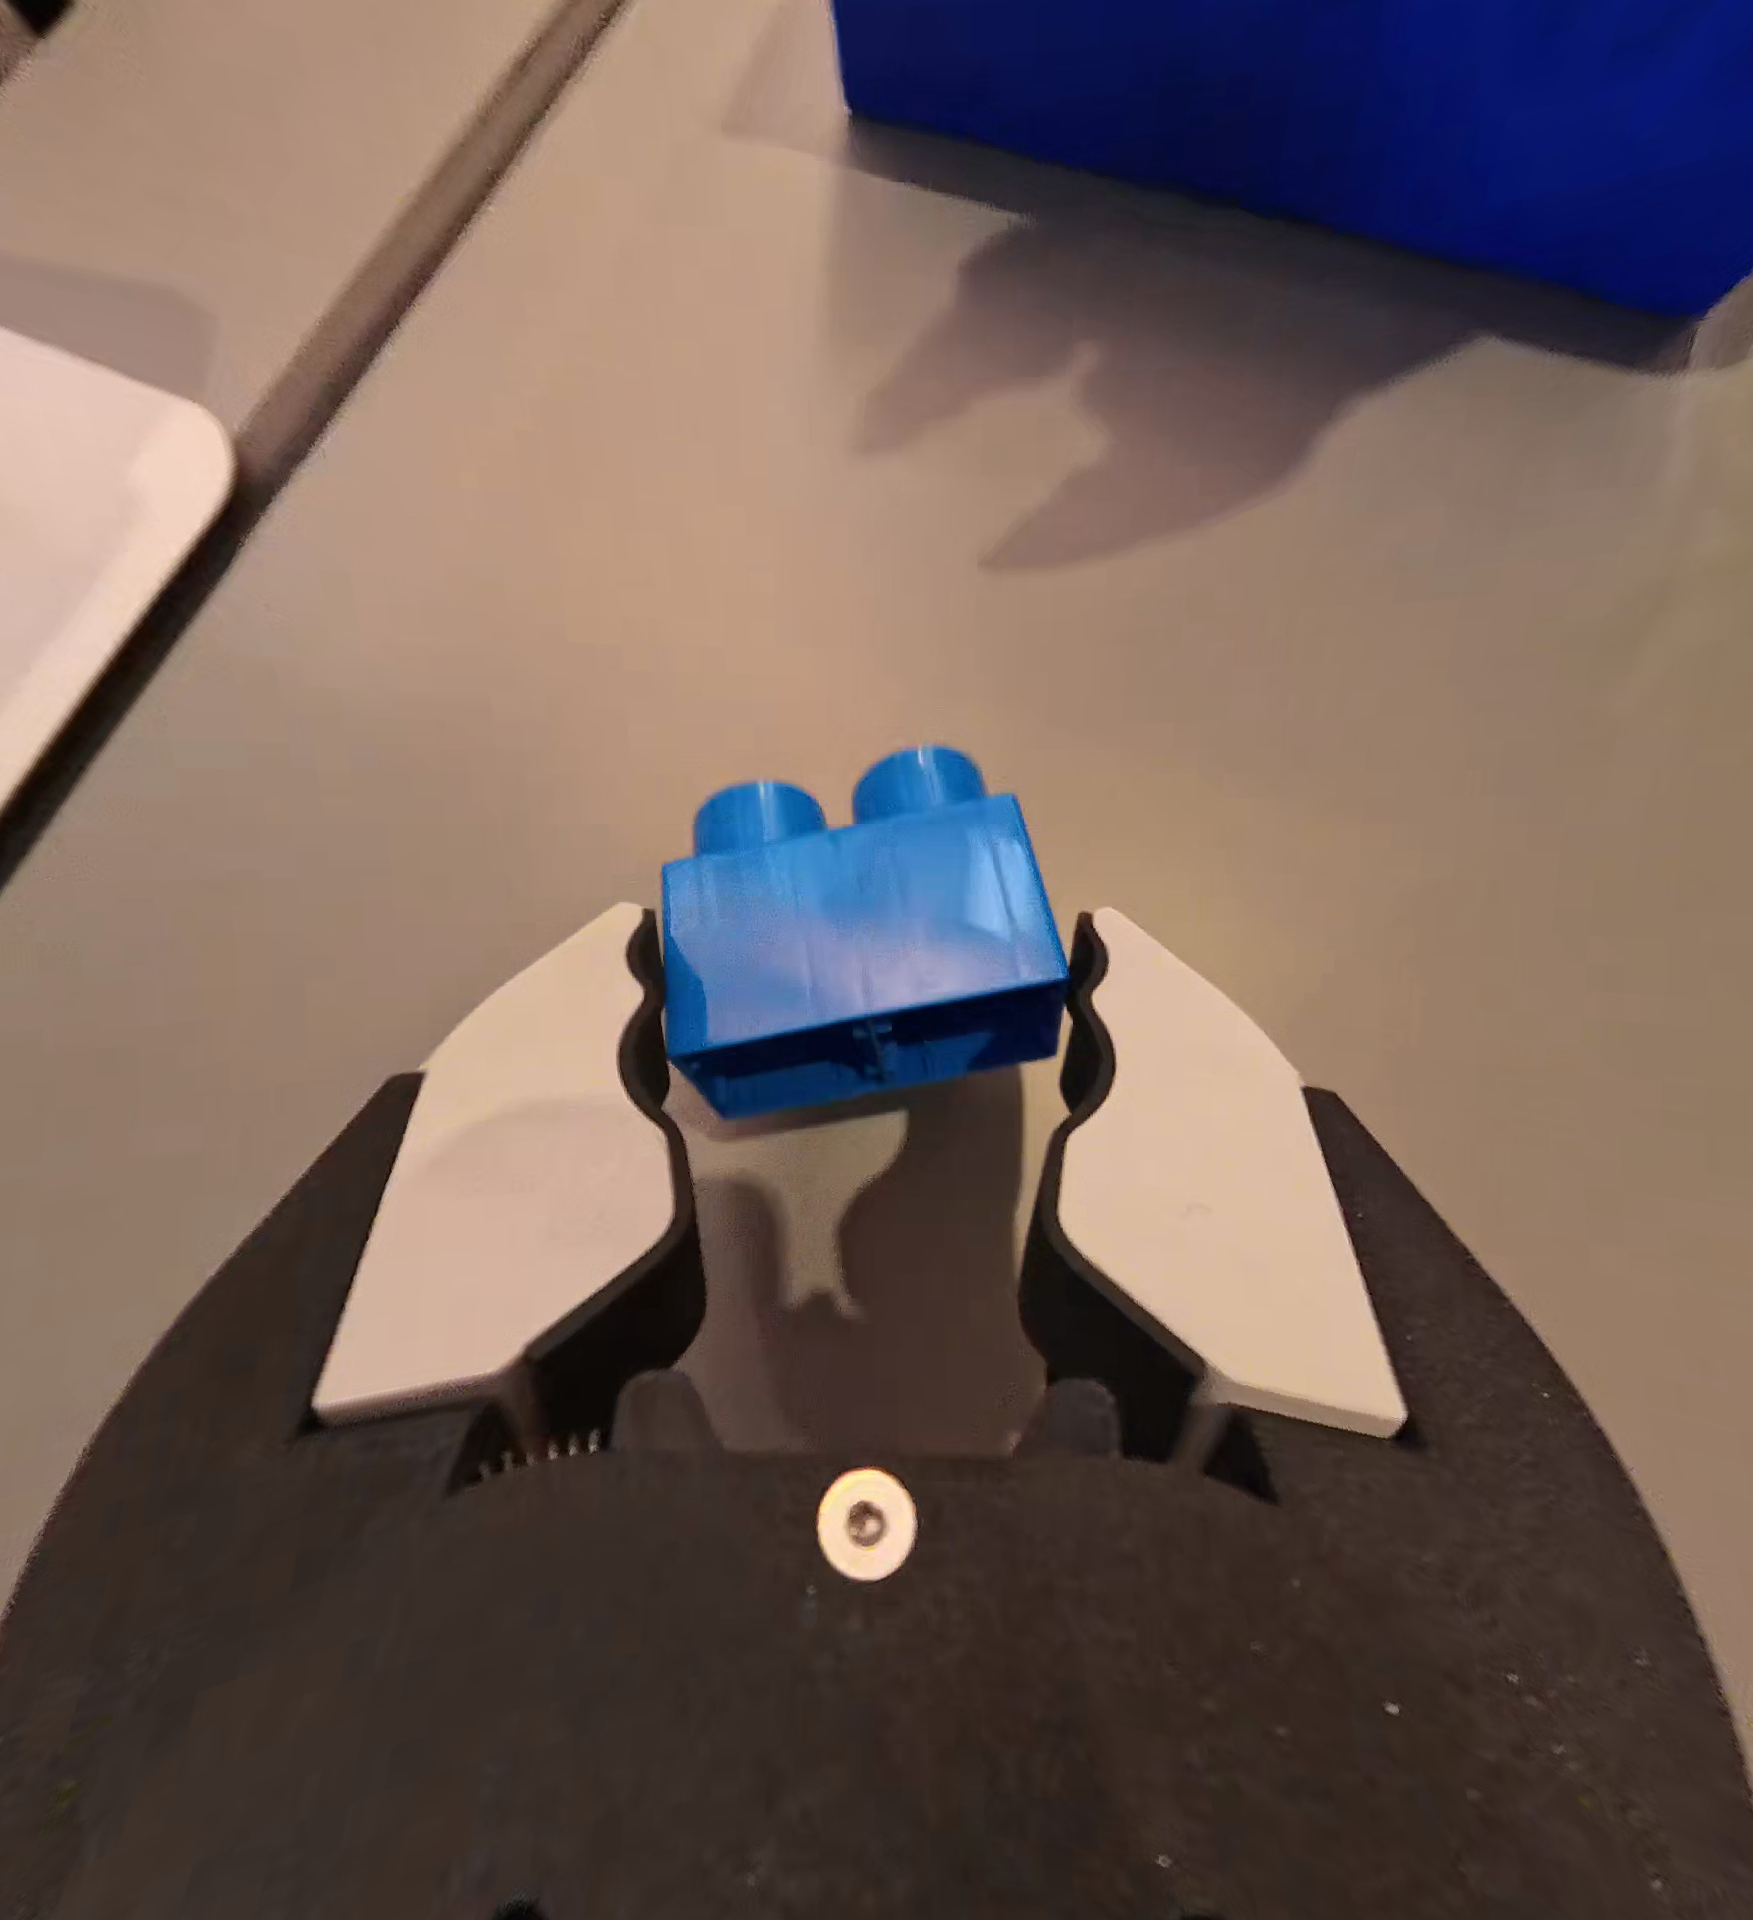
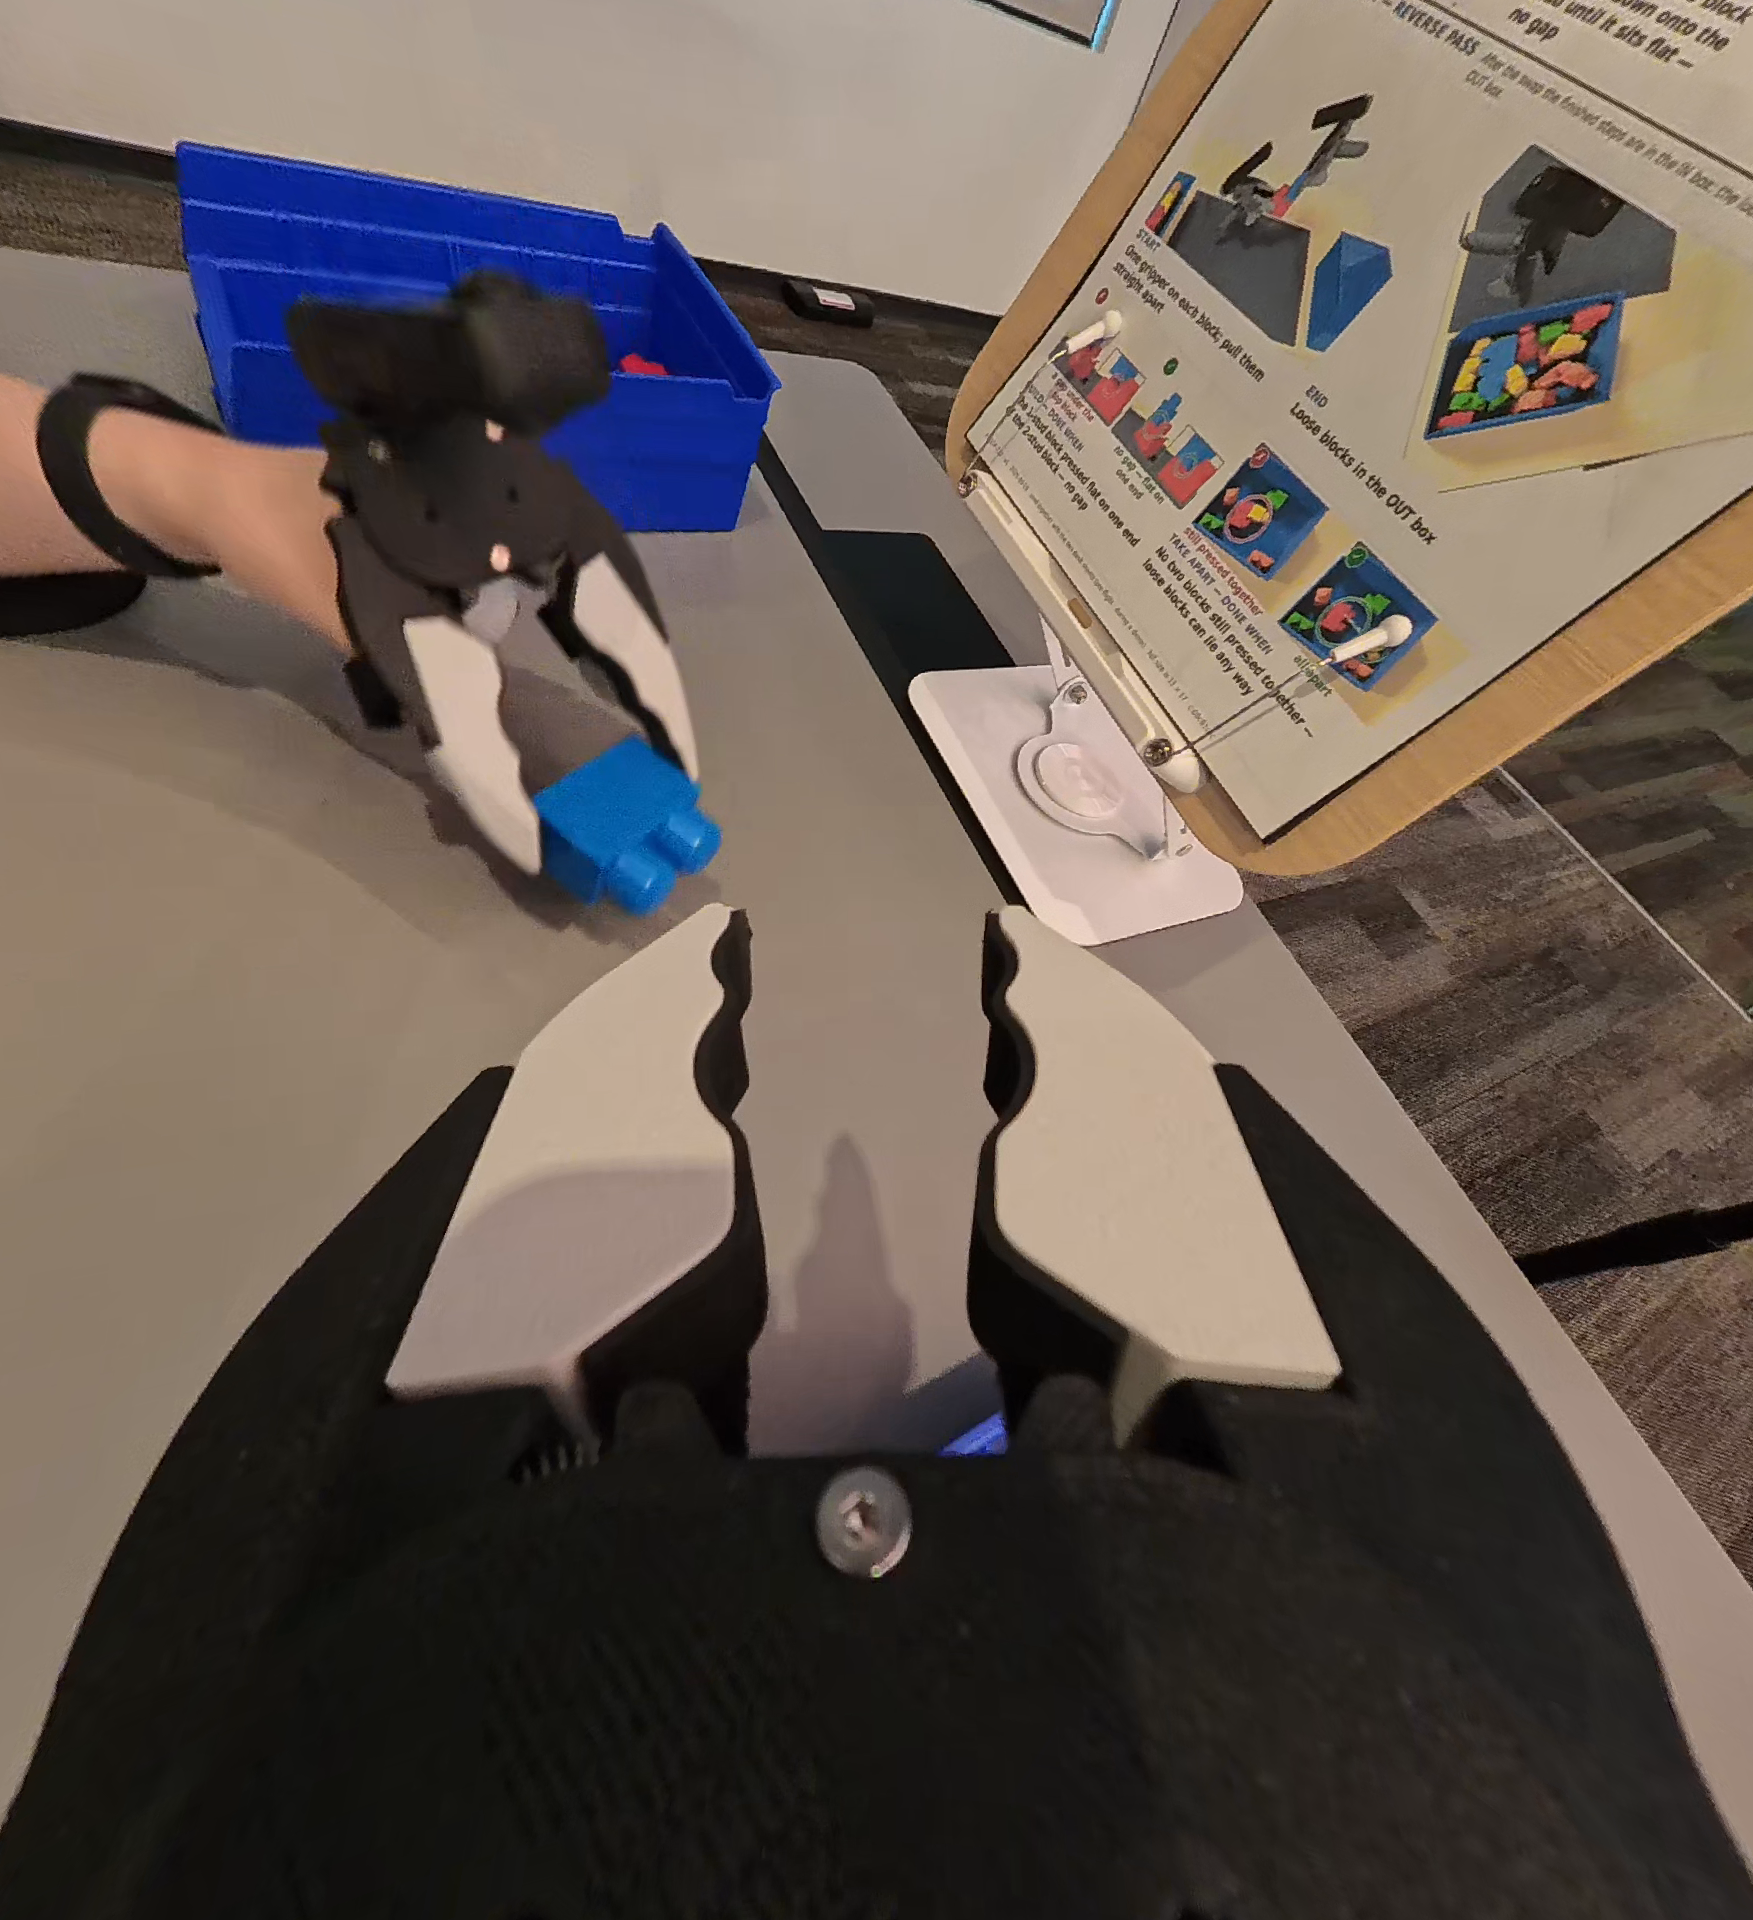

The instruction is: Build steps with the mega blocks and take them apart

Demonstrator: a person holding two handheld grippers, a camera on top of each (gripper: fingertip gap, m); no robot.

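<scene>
Your left gripper (image 1: pixel 864 966) is clamped on a blue block (image 1: pixel 856 961), one finger on each short end, nothing else between them. The block has two studs pointing away from the camera and its hollow underside tips toward you; it sits low over the grey table (image 1: pixel 1267 831), contact unclear. A blue bin (image 1: pixel 1371 135) is at 1 o'clock in the left wrist view, well apart from the block.

Your right gripper (image 2: pixel 864 951) has its fingers parted with a moderate gap and holds nothing, only bare table between them. From that view the left gripper with the block is at 11 o'clock, near your fingertips. The bin sits behind it, with a red piece (image 2: pixel 643 366) inside. An instruction board (image 2: pixel 1423 416) on a white stand (image 2: pixel 1007 821) is at 1 o'clock.
</scene>
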